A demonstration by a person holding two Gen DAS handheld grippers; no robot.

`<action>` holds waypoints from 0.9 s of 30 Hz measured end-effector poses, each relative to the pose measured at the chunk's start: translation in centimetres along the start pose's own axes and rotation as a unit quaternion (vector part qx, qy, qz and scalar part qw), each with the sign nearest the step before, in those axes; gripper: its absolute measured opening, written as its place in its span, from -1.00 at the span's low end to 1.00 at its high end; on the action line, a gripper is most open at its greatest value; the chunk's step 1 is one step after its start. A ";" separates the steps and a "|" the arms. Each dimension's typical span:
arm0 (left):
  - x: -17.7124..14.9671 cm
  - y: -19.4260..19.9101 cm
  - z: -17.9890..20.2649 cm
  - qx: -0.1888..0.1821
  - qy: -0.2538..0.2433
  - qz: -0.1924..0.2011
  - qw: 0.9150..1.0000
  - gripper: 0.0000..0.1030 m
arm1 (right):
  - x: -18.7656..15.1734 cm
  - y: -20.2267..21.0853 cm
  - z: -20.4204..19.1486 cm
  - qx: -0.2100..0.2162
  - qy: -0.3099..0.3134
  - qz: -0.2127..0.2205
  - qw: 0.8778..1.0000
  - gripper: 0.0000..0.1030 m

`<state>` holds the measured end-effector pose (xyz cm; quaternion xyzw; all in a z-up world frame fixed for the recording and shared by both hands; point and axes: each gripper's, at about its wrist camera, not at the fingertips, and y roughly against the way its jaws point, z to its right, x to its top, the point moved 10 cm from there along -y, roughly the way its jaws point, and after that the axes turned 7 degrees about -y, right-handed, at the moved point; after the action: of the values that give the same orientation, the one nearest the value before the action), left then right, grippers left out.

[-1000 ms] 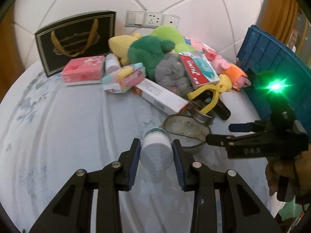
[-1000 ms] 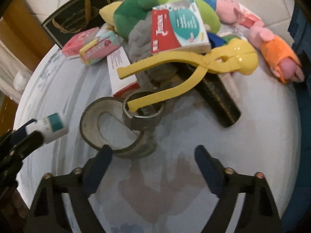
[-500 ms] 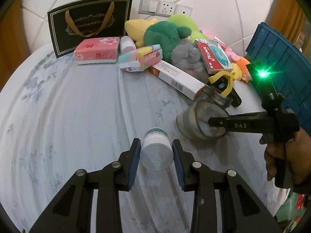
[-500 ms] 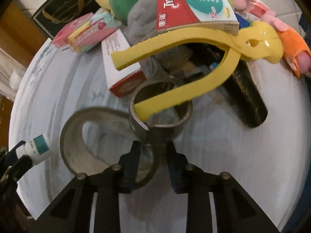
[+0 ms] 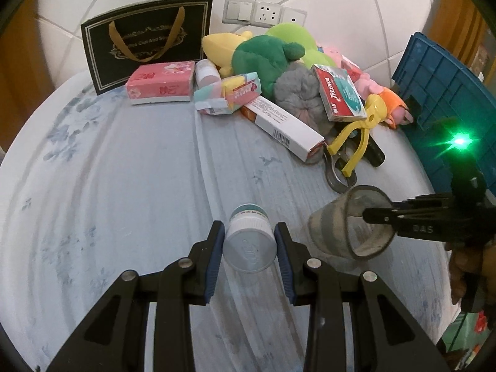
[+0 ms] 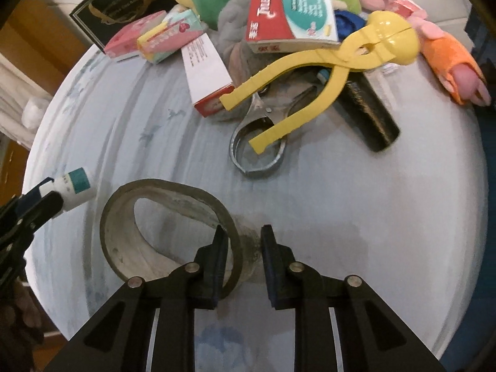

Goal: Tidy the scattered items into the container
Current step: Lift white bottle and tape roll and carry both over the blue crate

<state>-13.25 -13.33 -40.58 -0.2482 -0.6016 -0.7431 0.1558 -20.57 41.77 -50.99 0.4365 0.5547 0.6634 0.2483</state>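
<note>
In the left wrist view, the left gripper (image 5: 249,248) is seen clamped on a small white bottle (image 5: 250,243), exactly as a second ago, while the roll of tape (image 5: 350,223), earlier flat on the cloth by the pile, is now held tilted above it in the right gripper (image 5: 376,215); two items are thus judged ready for the blue crate (image 5: 449,93) standing at the right edge of the table. The table (image 5: 124,170) is covered with a pale blue cloth, and a white tiled wall with sockets (image 5: 263,14) and a black gift bag (image 5: 148,38) is seen behind the pile. In the right wrist view, the right gripper (image 6: 240,243), wide apart a second ago, is seen closed on the wall of the tape roll (image 6: 167,229), one finger inside the ring. The yellow tongs (image 6: 325,62), metal clip (image 6: 260,142) and medicine box (image 6: 291,9) remain scattered.
</note>
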 end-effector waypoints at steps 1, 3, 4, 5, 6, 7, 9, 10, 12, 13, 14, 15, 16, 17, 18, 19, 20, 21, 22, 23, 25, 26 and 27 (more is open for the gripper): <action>0.0 0.2 0.1 0.002 -0.001 -0.001 1.000 -0.36 | -0.1 0.5 0.0 0.001 0.001 0.002 1.000 -0.59; -0.1 0.6 0.4 0.004 -0.002 -0.002 1.000 -0.36 | -0.2 1.6 0.0 0.002 0.004 0.009 1.000 -0.59; 0.0 0.8 0.5 0.006 -0.003 -0.003 1.000 -0.36 | -0.2 2.2 -0.1 0.003 0.006 0.013 1.000 -0.59; 0.0 1.0 0.7 0.009 -0.005 -0.003 1.000 -0.36 | -0.4 3.0 -0.1 0.004 0.008 0.016 1.000 -0.59; 0.0 1.3 0.9 0.010 -0.006 -0.002 1.000 -0.36 | -0.5 3.5 -0.1 0.005 0.009 0.019 1.000 -0.59; 0.1 1.5 1.1 0.011 -0.006 -0.002 1.000 -0.36 | -0.6 4.1 -0.2 0.006 0.011 0.022 1.000 -0.59; 0.2 2.2 1.4 0.015 -0.007 0.000 1.000 -0.36 | -0.8 5.3 -0.4 0.009 0.014 0.028 0.999 -0.59; 0.3 2.4 1.5 0.018 -0.008 0.000 1.000 -0.36 | -1.0 5.9 -0.4 0.010 0.016 0.030 0.999 -0.59; 0.4 3.0 1.8 0.024 -0.010 0.001 1.000 -0.36 | -1.2 7.2 -0.3 0.013 0.020 0.035 0.999 -0.59; 0.5 3.3 1.9 0.027 -0.010 0.002 1.000 -0.36 | -1.3 7.9 -0.3 0.014 0.021 0.038 0.999 -0.59; 0.6 3.6 2.1 0.030 -0.012 0.003 0.999 -0.36 | -1.4 8.5 -0.2 0.015 0.023 0.041 0.999 -0.59; 0.6 3.7 2.2 0.035 -0.014 0.002 0.999 -0.36 | -1.5 9.2 0.0 0.017 0.025 0.045 0.999 -0.59; 0.7 3.9 2.5 0.037 -0.015 0.001 0.999 -0.36 | -1.6 10.0 0.1 0.018 0.027 0.050 0.998 -0.59; 0.8 4.0 2.7 0.040 -0.016 0.000 0.999 -0.36 | -1.6 10.7 0.2 0.019 0.029 0.054 0.998 -0.59; 0.9 4.2 3.0 0.045 -0.019 0.000 0.999 -0.36 | -1.7 11.5 0.3 0.021 0.032 0.058 0.998 -0.59; 0.9 4.3 3.2 0.048 -0.021 -0.002 0.999 -0.36 | -1.7 12.3 0.4 0.023 0.035 0.062 0.997 -0.59; 0.9 4.5 3.5 0.053 -0.021 -0.005 0.998 -0.36 | -1.8 13.0 0.6 0.024 0.037 0.067 0.997 -0.59; 0.9 4.7 3.8 0.057 -0.022 -0.006 0.998 -0.36 | -1.8 13.9 0.7 0.026 0.039 0.072 0.996 -0.59; 1.0 5.1 4.2 0.060 -0.025 -0.005 0.998 -0.36 | -1.9 14.7 0.9 0.029 0.041 0.076 0.996 -0.59; 1.3 5.7 4.8 0.063 -0.028 -0.002 0.998 -0.36 | -2.0 15.6 1.0 0.031 0.043 0.081 0.995 -0.59; 1.7 6.5 5.8 0.063 -0.028 0.003 0.998 -0.36 | -2.2 17.4 1.3 0.034 0.051 0.091 0.994 -0.59; 1.9 7.2 6.5 0.064 -0.027 0.008 0.998 -0.36 | -2.3 18.2 1.4 0.036 0.055 0.096 0.993 -0.59; 2.2 7.7 7.1 0.064 -0.027 0.011 0.998 -0.36 | -2.4 19.1 1.6 0.038 0.059 0.101 0.992 -0.59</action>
<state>-9.67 -8.07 -31.99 -0.2641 -0.6493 -0.6942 0.1634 -15.06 35.65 -33.53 0.4592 0.5460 0.6886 0.1301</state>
